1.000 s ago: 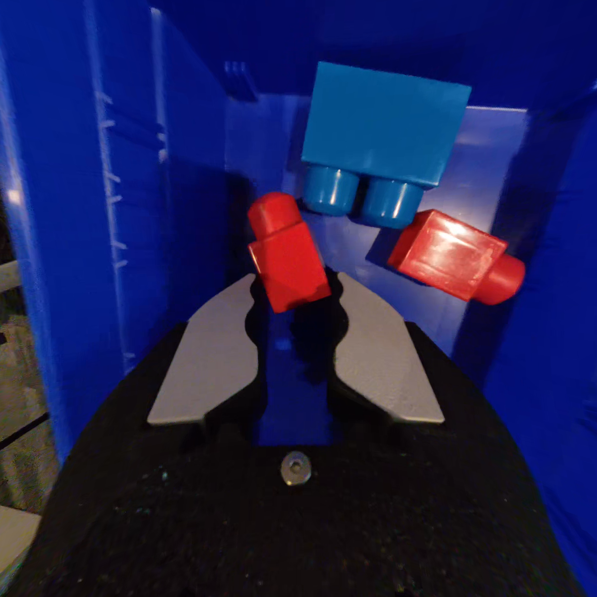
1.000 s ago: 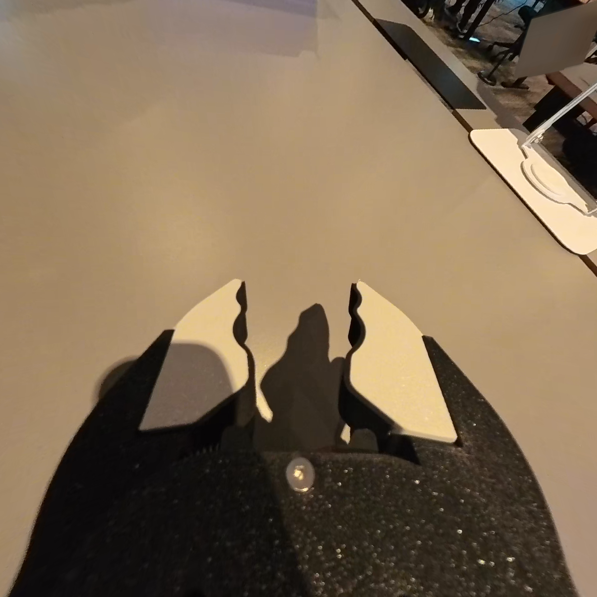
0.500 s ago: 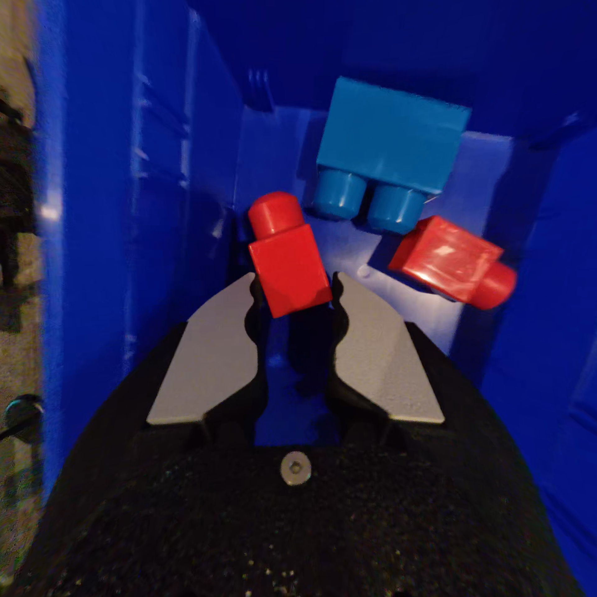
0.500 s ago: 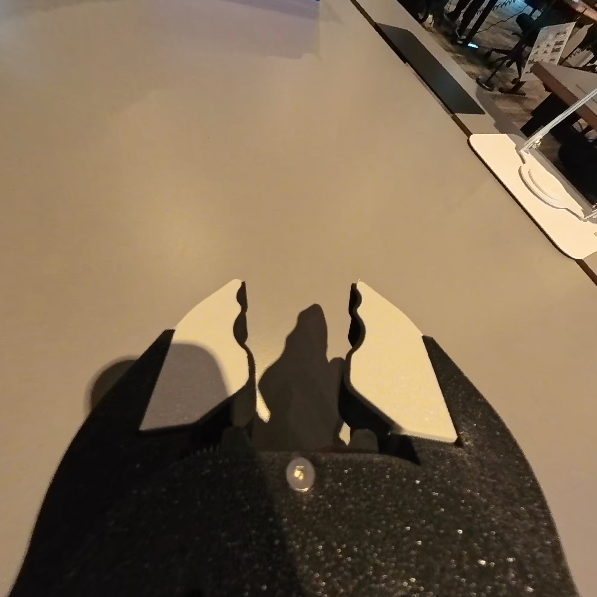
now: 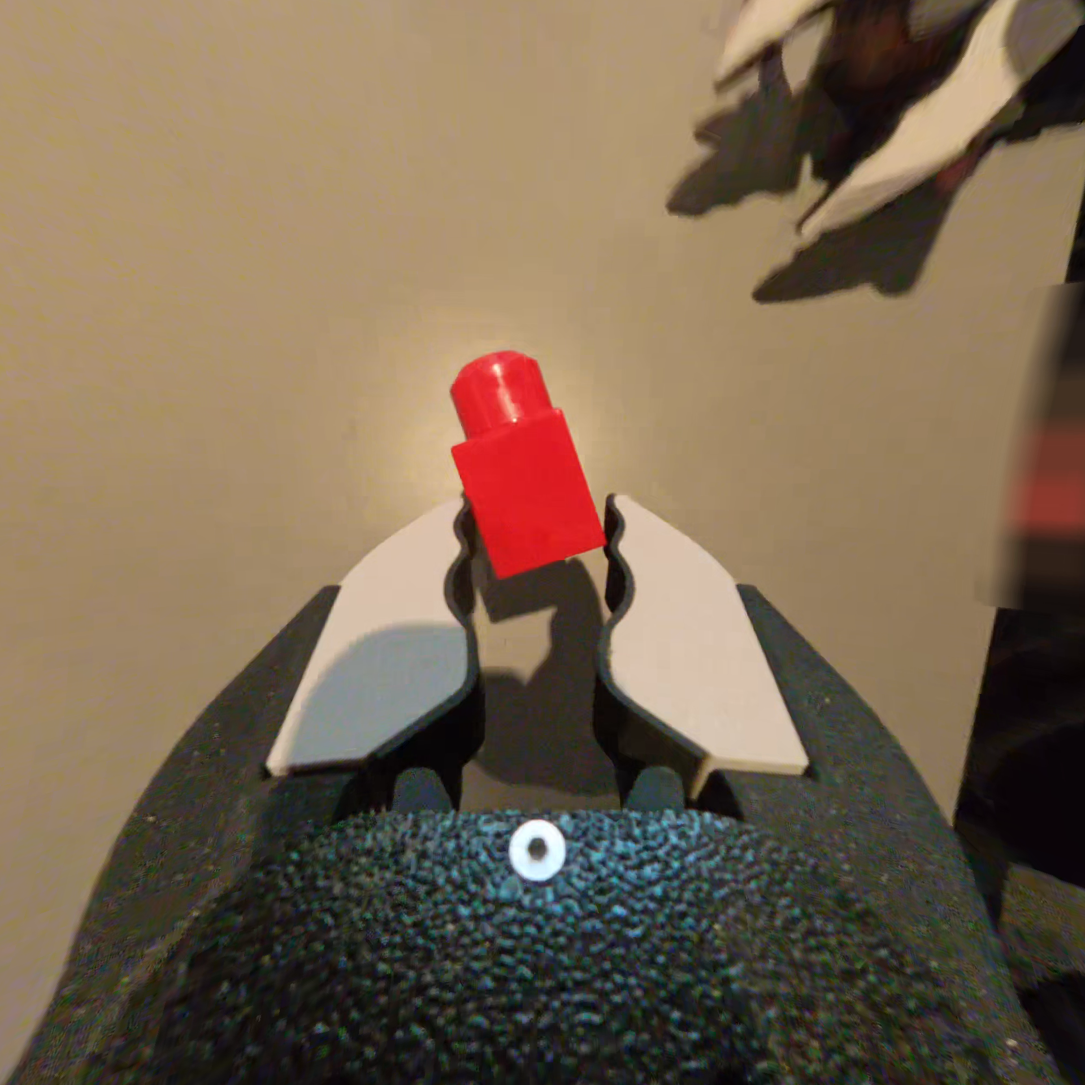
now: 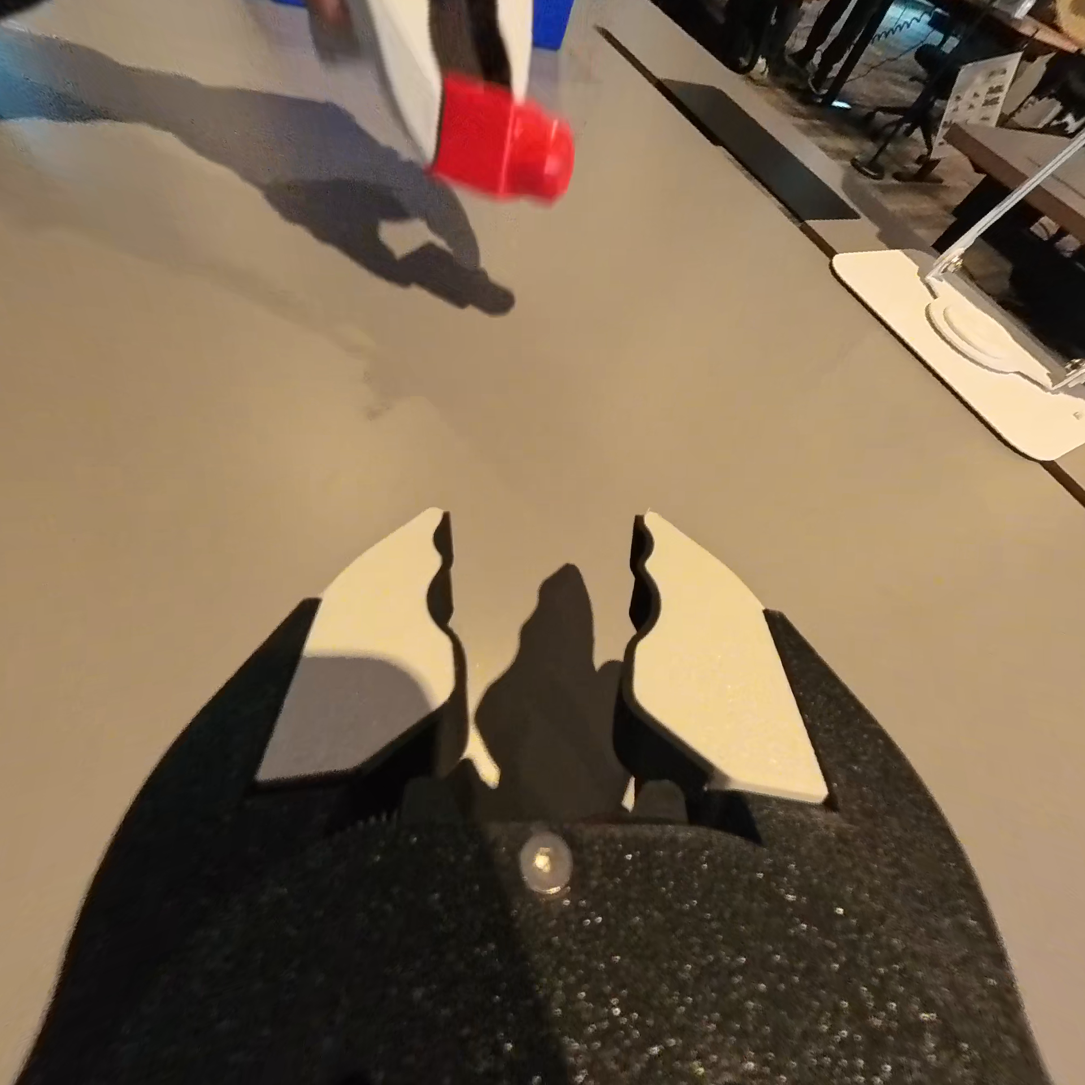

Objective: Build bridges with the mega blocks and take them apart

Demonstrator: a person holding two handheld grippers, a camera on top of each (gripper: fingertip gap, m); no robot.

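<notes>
My left gripper [image 5: 535, 505] is shut on a small red one-stud block [image 5: 516, 469], held above the bare beige table [image 5: 205, 264] with the stud pointing away from me. In the right wrist view the same block [image 6: 499, 144] shows at the top, blurred, between the left gripper's fingers [image 6: 411, 88]. My right gripper [image 6: 541, 519] is open and empty, low over the table. It also shows blurred at the top right of the left wrist view [image 5: 880, 117].
A white base plate with a clear stand [image 6: 951, 352] sits at the table's right edge, with a dark strip [image 6: 757, 152] beyond it. A corner of the blue bin [image 6: 552, 23] shows at the far top. Chairs and furniture stand past the table.
My left gripper has come out of the blue bin with the red block and now hangs over the table, in front of the right gripper. The right gripper has barely moved.
</notes>
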